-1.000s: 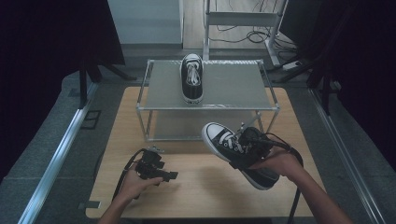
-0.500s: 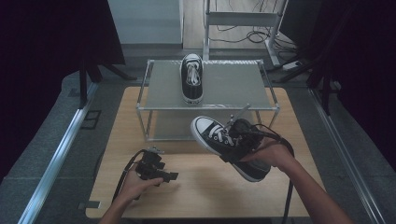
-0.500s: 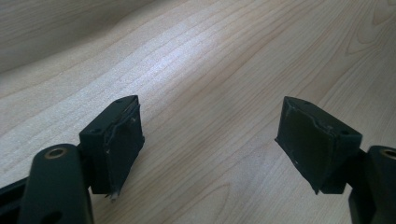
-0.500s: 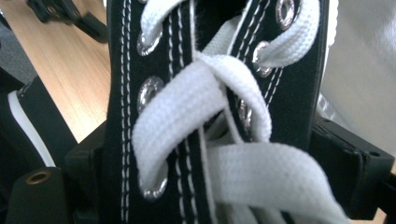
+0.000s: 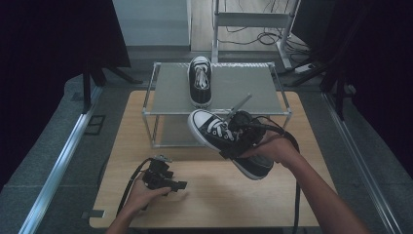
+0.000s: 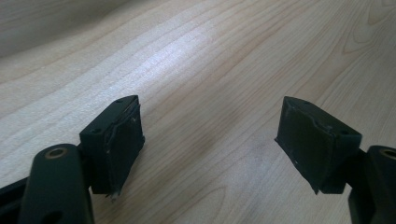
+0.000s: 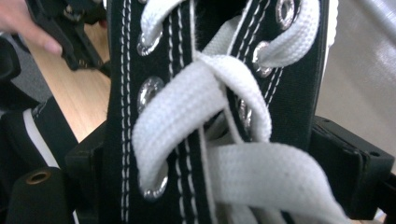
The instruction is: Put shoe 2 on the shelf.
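A black sneaker with white laces (image 5: 216, 132) hangs in the air in front of the metal rack (image 5: 253, 92), toe toward the left. My right gripper (image 5: 239, 132) is shut on its laced upper; in the right gripper view the pads (image 7: 348, 161) press both sides of the sneaker's lace panel (image 7: 201, 116). A matching sneaker (image 5: 200, 80) stands on the rack's top shelf, toe toward me. My left gripper (image 5: 171, 183) rests low on the wooden table (image 5: 219, 200), held by a hand. Its jaws stand apart (image 6: 210, 140) with bare wood (image 6: 210, 56) between them.
The rack has a lower shelf (image 5: 170, 131) under the top one. Cables trail from both grippers across the table. Grey floor and a metal rail (image 5: 58, 165) run along the left side; dark curtains stand at both sides.
My right hand has carried the sneaker up and to the left, closer to the rack's front edge. The left gripper has stayed where it was.
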